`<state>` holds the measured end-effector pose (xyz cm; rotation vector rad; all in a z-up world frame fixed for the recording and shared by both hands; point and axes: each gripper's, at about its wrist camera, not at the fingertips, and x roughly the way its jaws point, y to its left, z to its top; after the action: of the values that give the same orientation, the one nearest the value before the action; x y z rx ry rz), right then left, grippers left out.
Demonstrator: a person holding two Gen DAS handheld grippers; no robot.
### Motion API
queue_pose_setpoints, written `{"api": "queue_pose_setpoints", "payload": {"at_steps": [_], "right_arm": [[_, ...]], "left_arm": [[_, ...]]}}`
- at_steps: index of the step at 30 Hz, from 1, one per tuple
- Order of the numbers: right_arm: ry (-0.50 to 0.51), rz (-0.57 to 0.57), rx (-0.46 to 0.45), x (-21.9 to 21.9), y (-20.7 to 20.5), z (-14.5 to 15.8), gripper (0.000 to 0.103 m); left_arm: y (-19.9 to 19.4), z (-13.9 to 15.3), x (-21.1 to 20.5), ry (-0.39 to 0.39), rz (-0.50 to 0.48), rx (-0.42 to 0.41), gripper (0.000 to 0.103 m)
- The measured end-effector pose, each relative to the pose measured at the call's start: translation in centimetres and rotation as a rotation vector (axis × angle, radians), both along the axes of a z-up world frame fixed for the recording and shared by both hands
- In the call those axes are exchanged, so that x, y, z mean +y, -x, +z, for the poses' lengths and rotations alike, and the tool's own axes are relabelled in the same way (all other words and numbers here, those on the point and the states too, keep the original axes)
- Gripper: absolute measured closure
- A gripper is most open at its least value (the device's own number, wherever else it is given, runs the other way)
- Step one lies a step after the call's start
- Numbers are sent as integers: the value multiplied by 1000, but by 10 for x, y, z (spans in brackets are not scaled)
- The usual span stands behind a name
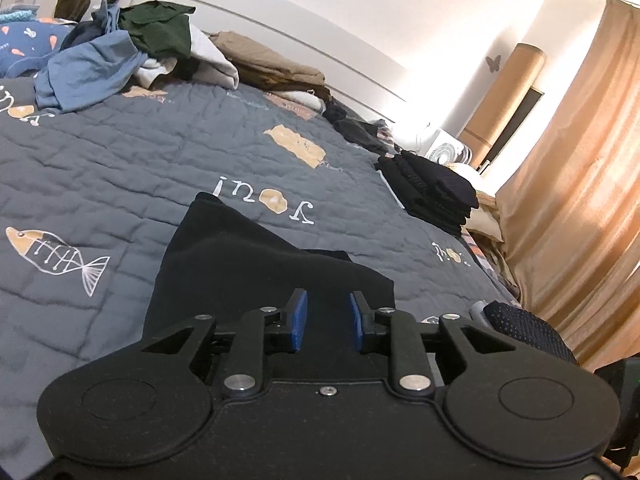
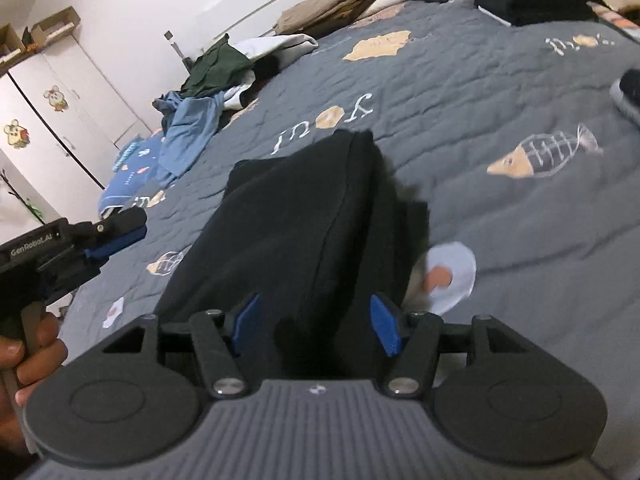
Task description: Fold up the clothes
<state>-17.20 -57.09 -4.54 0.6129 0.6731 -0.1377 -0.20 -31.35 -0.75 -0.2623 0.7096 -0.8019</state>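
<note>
Two grippers, left (image 1: pixel 328 316) and right (image 2: pixel 316 326), jaws parted and empty, hover over a soft black folded garment (image 2: pixel 288 216) (quilted grey bedspread (image 1: pixel 160 160) beneath); rumpled clothes (image 1: pixel 120 48) lie beyond.

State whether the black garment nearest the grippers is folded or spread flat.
Folded: the black garment shows doubled layers and a rounded fold edge.

left gripper (image 1: pixel 327 320) jaws parted over black garment (image 1: pixel 256 264), right gripper (image 2: pixel 316 326) jaws wide above the same garment, hand (image 2: pixel 28 356) gripping left handle
</note>
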Motion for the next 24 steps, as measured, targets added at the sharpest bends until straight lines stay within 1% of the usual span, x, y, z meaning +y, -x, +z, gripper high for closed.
{"api": "queue_pose_setpoints", "payload": {"at_steps": [2, 4, 6, 8, 9, 11, 12, 13, 14, 15, 16, 18, 19, 20, 21, 22, 23, 24], "right_arm": [[3, 1, -8, 6, 5, -1, 43], [1, -5, -28, 12, 10, -3, 51], [-40, -14, -25, 11, 11, -7, 85], [-67, -25, -1, 9, 11, -14, 87], [-67, -35, 10, 8, 12, -17, 92], [-38, -67, -9, 9, 19, -14, 95], [-15, -80, -20, 10, 24, -10, 100], [32, -94, -20, 11, 27, -5, 103], [104, -107, -6, 13, 29, -2, 103], [156, -116, 7, 14, 32, 0, 103], [147, -111, 18, 11, 33, -2, 103], [82, -88, 18, 5, 38, -6, 100], [96, -83, 5, 7, 40, -4, 99], [137, -69, -9, 13, 41, 0, 98], [185, -49, -19, 20, 42, 5, 96], [223, -33, -25, 26, 43, 9, 93], [251, -21, -30, 31, 44, 11, 84], [274, -11, -35, 36, 44, 13, 71]], "left_arm": [[8, -1, 5, -8, 1, -9, 78], [16, -5, 10, -23, 3, -8, 78], [22, -10, 18, -40, 12, 2, 78], [26, -13, 25, -47, 23, 6, 78], [28, -14, 29, -51, 29, 9, 78], [31, -15, 37, -53, 42, 12, 78], [33, -15, 40, -51, 49, 13, 78], [34, -16, 44, -50, 57, 15, 78], [35, -16, 47, -51, 64, 18, 78], [36, -18, 49, -54, 69, 23, 78], [37, -19, 50, -61, 72, 24, 78], [40, -20, 52, -77, 77, 24, 77], [41, -21, 52, -85, 80, 24, 77], [42, -22, 53, -92, 83, 24, 74], [44, -22, 53, -105, 85, 17, 71], [46, -22, 51, -125, 89, 5, 63], [48, -22, 51, -144, 94, -12, 57], [51, -21, 50, -162, 98, -29, 55]]}}
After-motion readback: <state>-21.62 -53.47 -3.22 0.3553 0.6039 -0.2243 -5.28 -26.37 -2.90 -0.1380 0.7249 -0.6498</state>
